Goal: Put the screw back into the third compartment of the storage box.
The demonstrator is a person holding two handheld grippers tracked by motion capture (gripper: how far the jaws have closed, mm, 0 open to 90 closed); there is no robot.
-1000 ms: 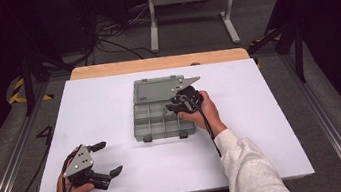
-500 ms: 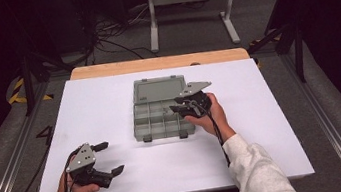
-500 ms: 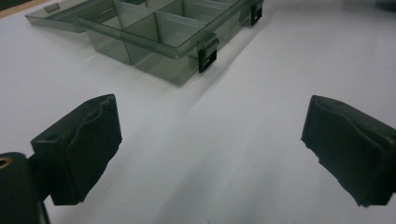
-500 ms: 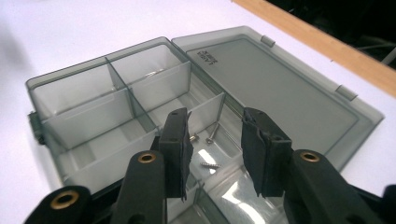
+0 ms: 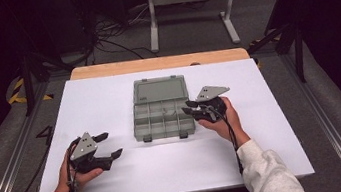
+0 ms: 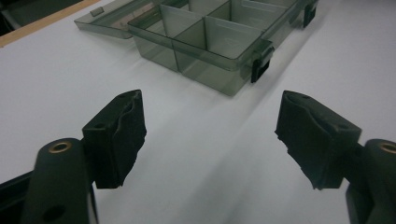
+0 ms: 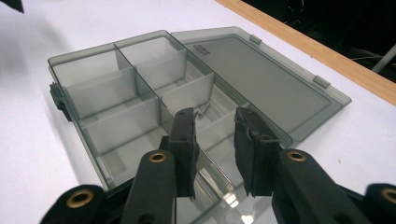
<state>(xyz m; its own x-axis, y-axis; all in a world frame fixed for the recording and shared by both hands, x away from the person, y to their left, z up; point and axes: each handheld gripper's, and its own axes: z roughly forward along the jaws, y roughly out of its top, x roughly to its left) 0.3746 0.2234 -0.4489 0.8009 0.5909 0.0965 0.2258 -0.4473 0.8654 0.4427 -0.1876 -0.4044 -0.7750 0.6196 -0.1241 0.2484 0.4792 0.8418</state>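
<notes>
The right hand-held gripper hovers over the open smoky-grey clear plastic compartment box, its jaws just narrowing, grasping nothing. The left hand-held gripper, released though closing a little, hangs over the white surface.

Small mark on organizer box lid, too blurry to read.

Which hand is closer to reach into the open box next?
The right. The right gripper hangs at the organizer box's right edge, jaws apart with nothing between them. The left gripper sits off to the box's left over the bare white table.
</notes>
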